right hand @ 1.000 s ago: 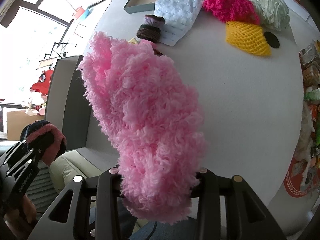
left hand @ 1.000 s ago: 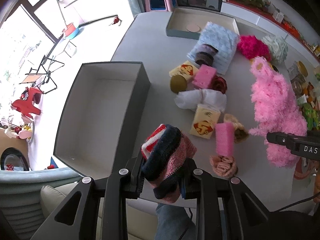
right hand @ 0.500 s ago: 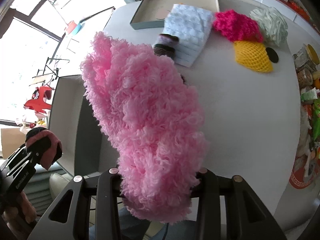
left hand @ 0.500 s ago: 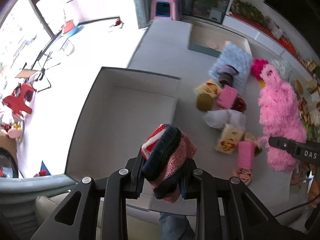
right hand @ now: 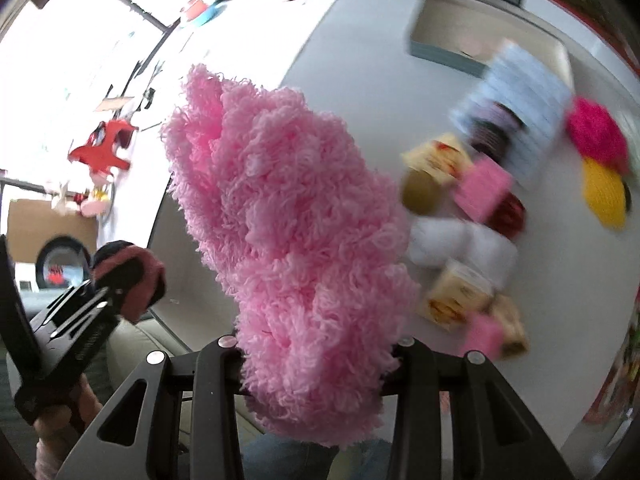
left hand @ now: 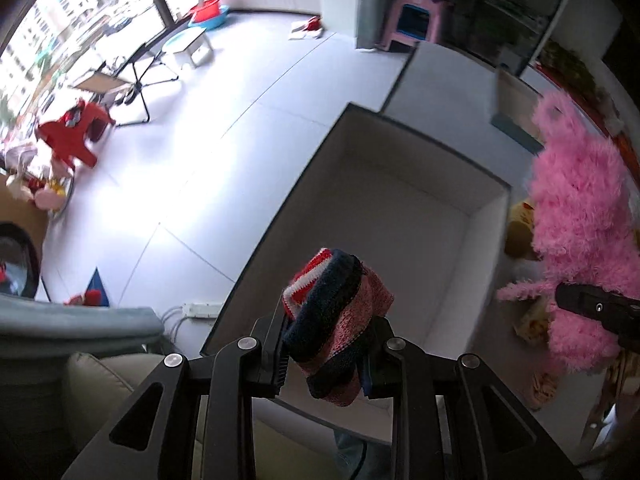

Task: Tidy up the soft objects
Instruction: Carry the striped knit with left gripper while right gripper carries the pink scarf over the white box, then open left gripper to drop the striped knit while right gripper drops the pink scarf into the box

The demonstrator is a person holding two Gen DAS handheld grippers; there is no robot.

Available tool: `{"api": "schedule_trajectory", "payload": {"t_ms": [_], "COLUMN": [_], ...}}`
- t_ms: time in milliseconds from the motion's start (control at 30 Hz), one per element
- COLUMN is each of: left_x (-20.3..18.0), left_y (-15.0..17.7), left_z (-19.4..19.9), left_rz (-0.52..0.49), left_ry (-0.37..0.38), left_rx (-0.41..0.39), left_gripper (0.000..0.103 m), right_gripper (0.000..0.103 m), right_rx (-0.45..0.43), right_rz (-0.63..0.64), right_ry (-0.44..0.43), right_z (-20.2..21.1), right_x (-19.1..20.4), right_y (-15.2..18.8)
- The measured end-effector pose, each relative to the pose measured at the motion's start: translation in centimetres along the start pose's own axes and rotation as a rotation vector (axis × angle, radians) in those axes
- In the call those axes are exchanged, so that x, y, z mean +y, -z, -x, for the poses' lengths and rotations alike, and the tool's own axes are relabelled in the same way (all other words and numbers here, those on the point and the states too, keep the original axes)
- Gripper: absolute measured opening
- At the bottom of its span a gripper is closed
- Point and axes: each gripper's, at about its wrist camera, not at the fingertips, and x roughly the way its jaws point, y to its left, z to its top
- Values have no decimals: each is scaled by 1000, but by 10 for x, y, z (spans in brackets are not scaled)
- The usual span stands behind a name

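Knit bundle pinched in our left claw, fluffy pink yarn clamped in the right claw — we lower each well inside the open box before releasing.

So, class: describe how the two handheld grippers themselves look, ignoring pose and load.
Both the left gripper and the right gripper are matte black, with two flat fingers with triangular cut-outs and round silver screws. From the side, the left one shows parallel ribs and faint embossed lettering.

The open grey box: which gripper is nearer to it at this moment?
Left. The left gripper, holding the knitted bundle, is over the grey box; the right gripper, holding the pink fluffy piece, is beside it.
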Motion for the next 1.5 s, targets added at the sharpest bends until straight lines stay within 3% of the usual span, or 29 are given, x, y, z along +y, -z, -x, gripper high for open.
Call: {"api": "schedule_trajectory", "payload": {"t_ms": [233, 500, 1067, 1500], "left_x": [8, 10, 11, 2], "left_y": [-6, -11, -17, -22], "left_z": [-33, -66, -115, -118], "left_rz": [42, 55, 24, -11], "left_ry": [1, 13, 32, 36], "left_rx": [47, 99, 177, 194], "left_gripper": [28, 28, 28, 28], "right_gripper": [42, 42, 42, 42], "right_rx": [47, 106, 207, 216], "right_rz": [76, 104, 68, -55], "right_ry": [4, 54, 160, 190], "right_z": [-32, -73, -134, -132], "right_x": [48, 67, 73, 53], "right_y": [-34, -57, -72, -62]}}
